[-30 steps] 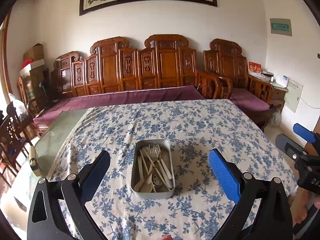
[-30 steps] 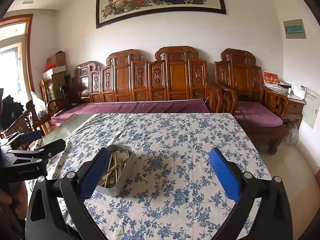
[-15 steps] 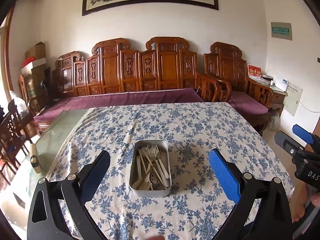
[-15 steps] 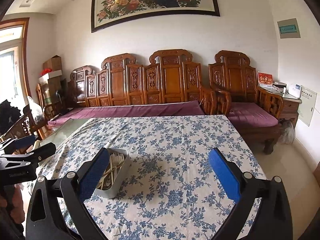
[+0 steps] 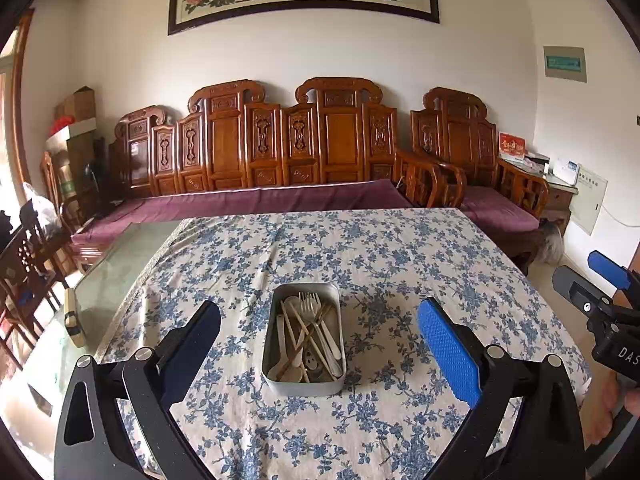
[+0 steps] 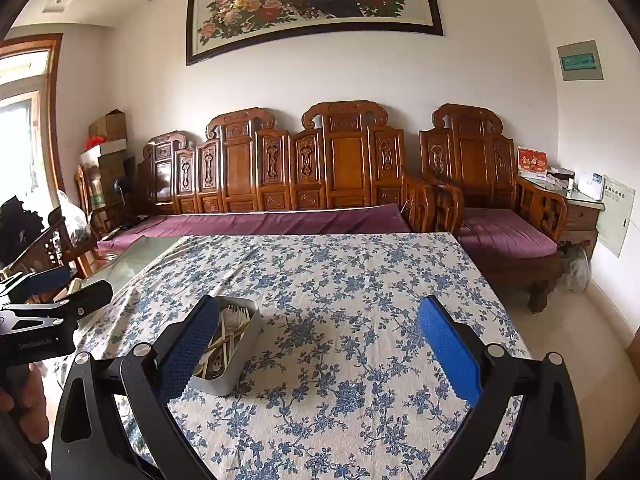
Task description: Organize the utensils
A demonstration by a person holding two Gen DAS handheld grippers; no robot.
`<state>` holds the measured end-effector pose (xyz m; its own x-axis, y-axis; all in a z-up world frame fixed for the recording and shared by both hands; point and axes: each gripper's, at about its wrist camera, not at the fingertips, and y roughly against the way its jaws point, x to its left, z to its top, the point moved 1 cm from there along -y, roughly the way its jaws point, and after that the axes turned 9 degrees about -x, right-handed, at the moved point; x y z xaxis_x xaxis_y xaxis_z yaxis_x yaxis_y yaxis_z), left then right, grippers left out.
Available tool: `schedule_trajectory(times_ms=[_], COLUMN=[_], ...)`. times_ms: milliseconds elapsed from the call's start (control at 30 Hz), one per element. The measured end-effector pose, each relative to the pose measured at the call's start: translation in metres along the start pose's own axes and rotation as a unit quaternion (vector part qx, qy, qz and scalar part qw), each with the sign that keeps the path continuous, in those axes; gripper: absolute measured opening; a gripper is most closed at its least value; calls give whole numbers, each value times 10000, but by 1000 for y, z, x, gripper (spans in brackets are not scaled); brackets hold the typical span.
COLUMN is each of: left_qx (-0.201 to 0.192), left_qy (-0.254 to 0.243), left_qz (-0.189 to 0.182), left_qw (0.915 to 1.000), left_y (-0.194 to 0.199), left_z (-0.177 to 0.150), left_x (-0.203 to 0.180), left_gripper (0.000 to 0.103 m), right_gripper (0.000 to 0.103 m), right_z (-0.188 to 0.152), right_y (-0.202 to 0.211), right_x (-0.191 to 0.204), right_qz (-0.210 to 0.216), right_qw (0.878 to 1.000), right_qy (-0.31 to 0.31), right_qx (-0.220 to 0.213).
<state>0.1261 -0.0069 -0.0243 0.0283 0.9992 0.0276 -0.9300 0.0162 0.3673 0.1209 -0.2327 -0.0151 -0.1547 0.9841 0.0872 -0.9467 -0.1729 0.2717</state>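
A grey metal tin [image 5: 280,376] stands on the blue-flowered tablecloth [image 5: 380,256]. It holds a jumble of utensils [image 5: 310,336]: pale forks, spoons and wooden chopsticks. My left gripper [image 5: 319,322] is open and empty, raised above the table with the tin centred between its fingers. My right gripper [image 6: 319,322] is open and empty, to the right of the tin [image 6: 230,376]; its left finger [image 6: 188,352] hides part of the tin. Each gripper shows at the edge of the other's view.
The cloth-covered table has a bare glass strip [image 5: 120,264] on its left with a small object [image 5: 74,316] on it. Carved wooden sofas with purple cushions [image 5: 280,196] stand behind. Wooden chairs [image 5: 24,272] are at the left. The table's right edge [image 6: 496,288] drops to the floor.
Both grippers have pulled back and risen a little, so the tin looks smaller and farther. Both stayed open and empty.
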Motion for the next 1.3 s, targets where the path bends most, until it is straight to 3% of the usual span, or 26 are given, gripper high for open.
schedule_trajectory(times_ms=[1300], left_qx=[32], left_qy=[74], left_qz=[16], left_qw=[10000], left_y=[-3], left_z=[-1], left_x=[1], left_gripper=[95], right_gripper=[101], right_z=[-1], right_y=[1], right_x=[3], right_qz=[42], right_qw=[10000], right_qy=[68], right_qx=[19])
